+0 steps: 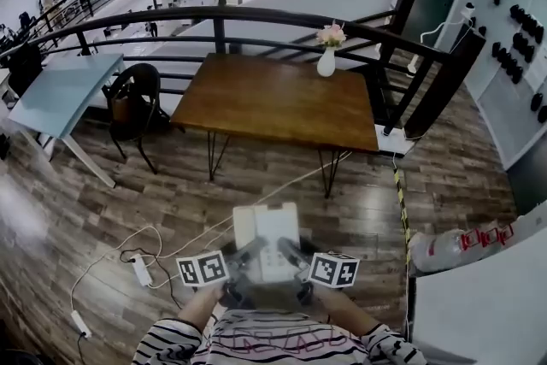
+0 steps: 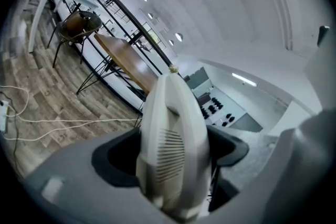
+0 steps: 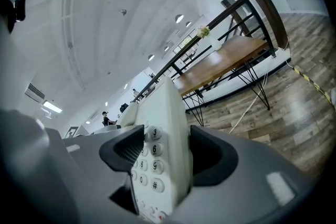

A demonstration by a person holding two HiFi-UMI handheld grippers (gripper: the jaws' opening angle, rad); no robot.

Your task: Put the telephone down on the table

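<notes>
I hold a white desk telephone level in front of me, above the wooden floor, with both grippers. My left gripper is shut on its handset side. My right gripper is shut on the keypad side, where the number buttons show between the jaws. The brown wooden table stands some way ahead of the telephone, with a white vase of pink flowers at its far right corner. The same table shows in the left gripper view, and the table also appears in the right gripper view.
A dark railing runs behind the table. A black chair and a pale blue table stand to the left. White cables and a power strip lie on the floor at lower left. A white counter is at right.
</notes>
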